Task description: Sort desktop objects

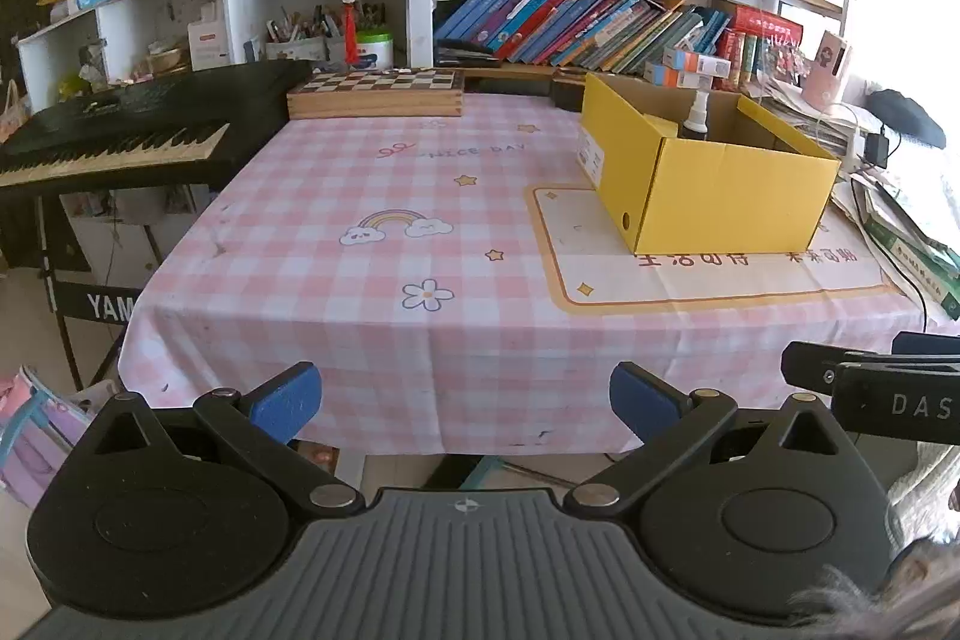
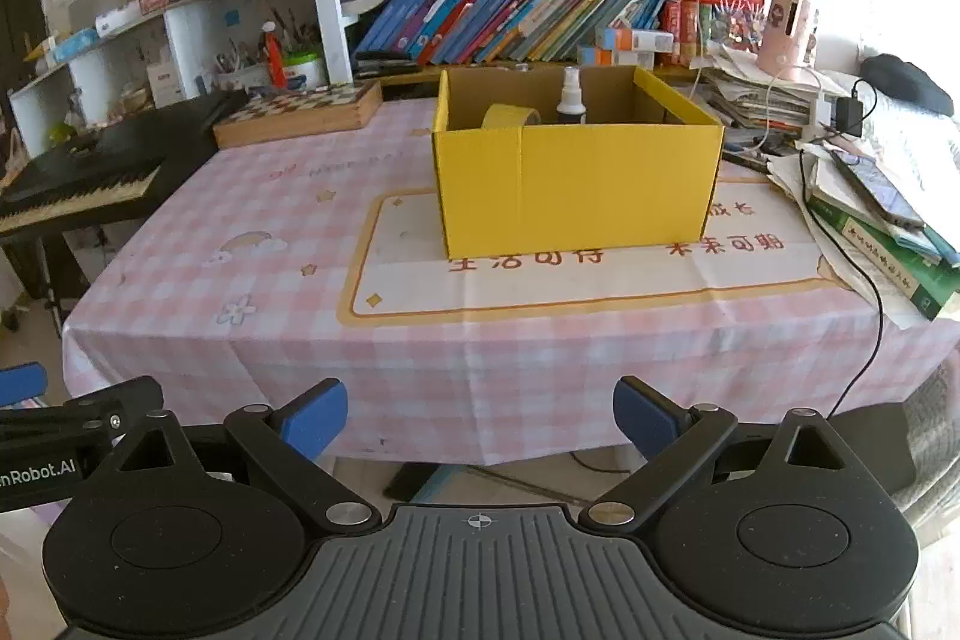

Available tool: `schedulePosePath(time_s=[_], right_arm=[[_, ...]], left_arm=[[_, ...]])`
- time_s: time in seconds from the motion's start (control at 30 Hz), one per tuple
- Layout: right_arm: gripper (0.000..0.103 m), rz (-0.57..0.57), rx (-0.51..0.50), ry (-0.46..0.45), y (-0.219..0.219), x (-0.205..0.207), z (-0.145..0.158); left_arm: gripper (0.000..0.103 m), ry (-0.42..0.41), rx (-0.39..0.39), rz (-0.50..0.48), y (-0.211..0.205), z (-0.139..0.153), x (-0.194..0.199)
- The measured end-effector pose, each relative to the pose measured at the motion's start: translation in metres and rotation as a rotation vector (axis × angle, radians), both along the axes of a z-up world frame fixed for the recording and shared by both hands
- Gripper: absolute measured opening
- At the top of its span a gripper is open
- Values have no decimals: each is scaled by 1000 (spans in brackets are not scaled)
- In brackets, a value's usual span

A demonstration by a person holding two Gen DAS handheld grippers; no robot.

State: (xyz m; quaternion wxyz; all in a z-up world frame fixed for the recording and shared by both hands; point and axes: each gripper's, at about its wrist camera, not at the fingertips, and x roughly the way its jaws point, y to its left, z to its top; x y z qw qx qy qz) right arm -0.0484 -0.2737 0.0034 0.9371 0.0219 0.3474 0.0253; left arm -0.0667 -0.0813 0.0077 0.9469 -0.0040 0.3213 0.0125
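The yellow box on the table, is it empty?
No, the yellow box holds a small spray bottle standing upright and a roll of yellow tape beside it.

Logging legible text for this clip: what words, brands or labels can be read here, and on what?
"YAM", cut off: front panel under the black keyboard.
"NICE DAY": pink checked tablecloth.
"DAS", cut off: right gripper's black arm.
"nRobot.AI", cut off: left gripper's black arm.
Orange Chinese characters on the cream mat panel: not legible to me.
White label on the yellow cardboard box, book spines: too small.
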Motion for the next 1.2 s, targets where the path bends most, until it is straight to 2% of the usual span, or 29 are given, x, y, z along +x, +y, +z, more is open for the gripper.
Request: schedulePosePath(time_s=[1.0,1.2], right_arm=[[97,21,-9,22,6,4,-2],[97,16,-5,29,5,6,-3]], left_arm=[[103,11,1,-28,-3,-1,2],[103,23,21,-39,-5,-2,4]])
